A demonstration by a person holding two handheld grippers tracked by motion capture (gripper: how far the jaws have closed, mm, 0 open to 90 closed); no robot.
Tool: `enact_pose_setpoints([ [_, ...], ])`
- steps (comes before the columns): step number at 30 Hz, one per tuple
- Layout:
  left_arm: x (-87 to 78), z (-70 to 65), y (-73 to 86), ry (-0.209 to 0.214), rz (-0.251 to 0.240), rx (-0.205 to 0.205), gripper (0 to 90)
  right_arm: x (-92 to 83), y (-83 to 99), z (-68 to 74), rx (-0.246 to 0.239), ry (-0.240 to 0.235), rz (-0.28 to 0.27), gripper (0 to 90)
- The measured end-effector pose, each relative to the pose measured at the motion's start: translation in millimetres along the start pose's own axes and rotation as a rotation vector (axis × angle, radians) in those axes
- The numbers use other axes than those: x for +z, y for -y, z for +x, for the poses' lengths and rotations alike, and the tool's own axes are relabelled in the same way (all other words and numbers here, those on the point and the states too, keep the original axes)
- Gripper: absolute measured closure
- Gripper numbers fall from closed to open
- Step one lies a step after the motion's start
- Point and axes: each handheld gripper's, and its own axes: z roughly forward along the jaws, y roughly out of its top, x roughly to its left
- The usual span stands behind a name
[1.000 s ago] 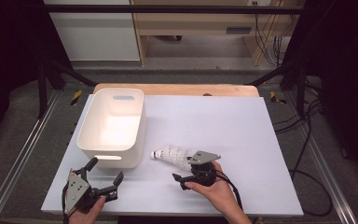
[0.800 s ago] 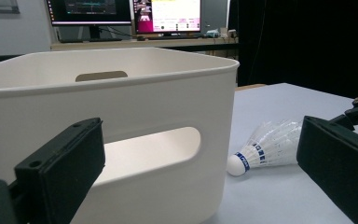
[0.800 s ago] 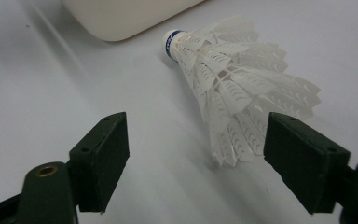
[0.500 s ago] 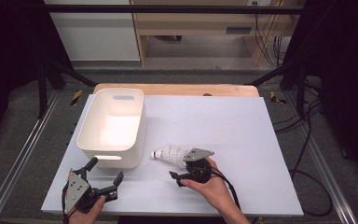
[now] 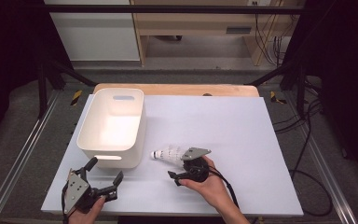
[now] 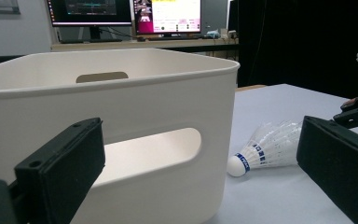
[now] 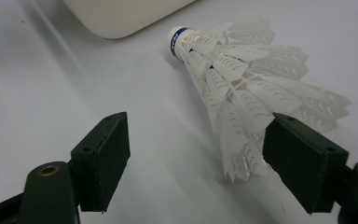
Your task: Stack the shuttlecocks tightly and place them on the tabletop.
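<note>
Shuttlecock [image 5: 167, 154] lying on its side on the white surface [image 5: 242, 135], lower centre of the high view, just right of the white bin [image 5: 112, 127], cork tip toward the bin, feather skirt toward the right claw [image 5: 180, 168]. Likely featherlight and fragile: thin feathers [image 7: 242, 88] prone to bending or splaying under a hard squeeze, cork tip [image 6: 237, 164] firmer and rounder but apt to roll. Best held gently across the skirt near its stiffer stems, or at the blue-banded base [image 7: 176, 38], with little force. Right claw wide open, jaws having just been closing slightly, skirt's flared end lying between them nearer the right-hand jaw at lower right of the right gripper view; contact there hard to tell, no squeeze visible. Left claw [image 5: 103, 178] at lower left of the high view, open, holding nothing, facing the bin's handle slot [image 6: 149, 147].
</note>
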Motion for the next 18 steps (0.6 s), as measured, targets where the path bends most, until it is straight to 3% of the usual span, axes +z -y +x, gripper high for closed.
enact_pose_setpoints([
  [18,0.0,0.0,-0.1,0.001,-0.001,0.0,1.0,3.8,-3.8,1.2,-0.012,-0.012,0.003,22.5],
])
